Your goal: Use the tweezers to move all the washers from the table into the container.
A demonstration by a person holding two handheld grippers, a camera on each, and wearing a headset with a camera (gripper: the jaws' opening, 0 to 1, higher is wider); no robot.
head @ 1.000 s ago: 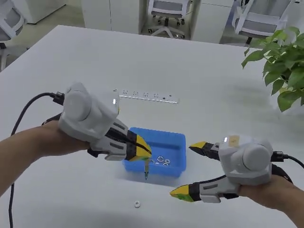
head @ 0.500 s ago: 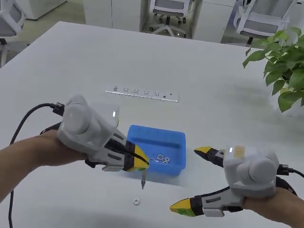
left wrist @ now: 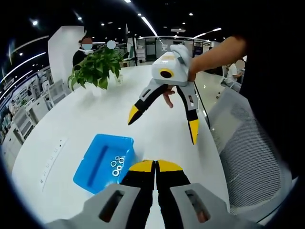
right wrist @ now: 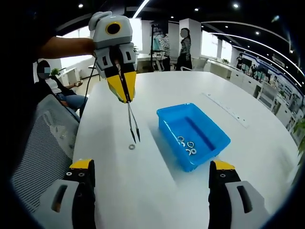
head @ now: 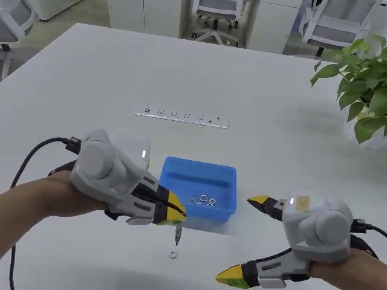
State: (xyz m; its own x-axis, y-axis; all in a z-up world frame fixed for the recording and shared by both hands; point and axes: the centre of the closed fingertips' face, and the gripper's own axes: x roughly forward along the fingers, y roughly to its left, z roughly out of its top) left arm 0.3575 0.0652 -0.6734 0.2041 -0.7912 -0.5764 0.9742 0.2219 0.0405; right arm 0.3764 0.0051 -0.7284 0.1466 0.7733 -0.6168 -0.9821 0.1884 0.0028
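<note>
A blue container (head: 201, 190) sits on the white table and holds several washers (head: 203, 201). One loose washer (head: 173, 254) lies on the table just in front of it. My left gripper (head: 173, 211) is shut on the tweezers (head: 178, 235), whose tips point down a little above and beside the loose washer (right wrist: 132, 147). In the right gripper view the tweezers (right wrist: 131, 119) hang from the left gripper (right wrist: 121, 83), left of the container (right wrist: 196, 134). My right gripper (head: 245, 238) stands wide open to the container's right, with nothing between its jaws.
A white power strip (head: 181, 118) lies behind the container. A potted plant (head: 357, 84) stands at the table's far right. Office chairs (head: 211, 15) line the far edge. A black cable (head: 30, 160) trails from the left gripper.
My left gripper has drawn the tweezers back from over the container toward me, down to the loose washer. The right gripper has sunk slightly toward the near edge, still open.
</note>
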